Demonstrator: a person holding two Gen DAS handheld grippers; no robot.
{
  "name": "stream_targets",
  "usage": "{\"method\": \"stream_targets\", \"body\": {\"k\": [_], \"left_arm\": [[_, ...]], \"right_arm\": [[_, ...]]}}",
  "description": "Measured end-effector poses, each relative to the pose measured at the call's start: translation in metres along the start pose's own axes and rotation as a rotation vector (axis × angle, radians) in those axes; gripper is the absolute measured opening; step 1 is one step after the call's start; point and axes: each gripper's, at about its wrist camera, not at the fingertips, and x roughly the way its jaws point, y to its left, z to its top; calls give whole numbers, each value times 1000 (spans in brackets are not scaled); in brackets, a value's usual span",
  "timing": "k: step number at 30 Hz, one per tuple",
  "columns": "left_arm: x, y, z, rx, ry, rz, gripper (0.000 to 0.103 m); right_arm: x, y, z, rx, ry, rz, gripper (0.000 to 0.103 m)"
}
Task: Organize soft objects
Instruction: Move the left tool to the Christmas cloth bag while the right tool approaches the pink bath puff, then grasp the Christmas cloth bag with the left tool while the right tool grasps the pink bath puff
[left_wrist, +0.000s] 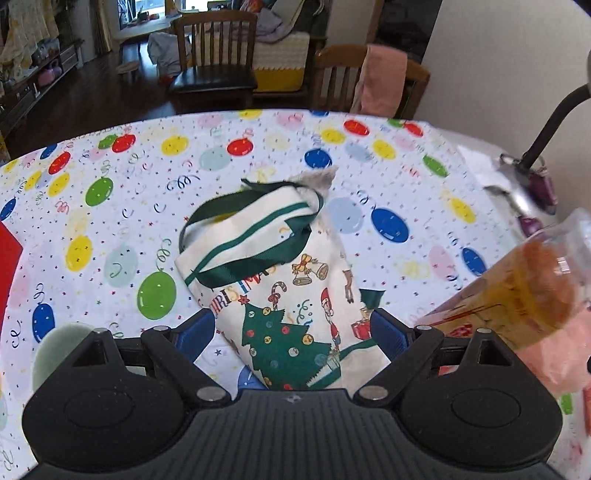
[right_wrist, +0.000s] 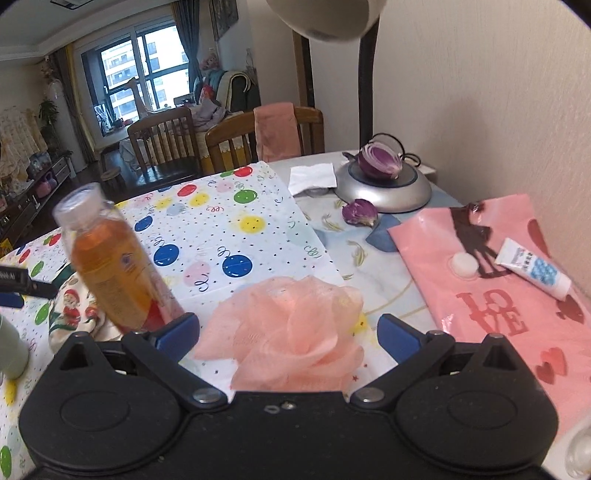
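A white Christmas-print cloth bag (left_wrist: 291, 295) with green handles lies on the balloon-pattern tablecloth (left_wrist: 221, 155); something grey pokes from its far end. My left gripper (left_wrist: 291, 328) is open, its blue pads either side of the bag's near end. In the right wrist view a pink mesh bath pouf (right_wrist: 291, 328) lies between the open blue pads of my right gripper (right_wrist: 288, 330). The bag's edge also shows in that view (right_wrist: 74, 310).
An orange-liquid bottle (right_wrist: 114, 266) stands left of the pouf; it shows in the left view (left_wrist: 517, 291). A pink "LOVE" pouch (right_wrist: 498, 295) with a small tube (right_wrist: 532, 267) lies right, by the wall. A lamp base (right_wrist: 384, 184) holds a cut onion. Chairs stand behind the table.
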Motion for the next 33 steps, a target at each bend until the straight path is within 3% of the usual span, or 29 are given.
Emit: {"method": "stream_targets", "body": {"k": [7, 17, 25, 26, 27, 33], "left_arm": [[30, 4, 1, -29, 43, 54, 91], [48, 9, -7, -60, 56, 31, 91], [51, 15, -10, -82, 68, -2, 91], [51, 16, -10, -84, 79, -4, 90], [50, 17, -10, -91, 80, -8, 80], [41, 14, -9, -74, 71, 2, 52]], "right_arm": [[32, -4, 3, 5, 44, 8, 103], [64, -5, -8, 8, 96, 9, 102], [77, 2, -14, -20, 106, -6, 89], [77, 3, -15, -23, 103, -9, 87], [76, 4, -15, -27, 102, -10, 84], [71, 9, -15, -59, 79, -26, 73]]}}
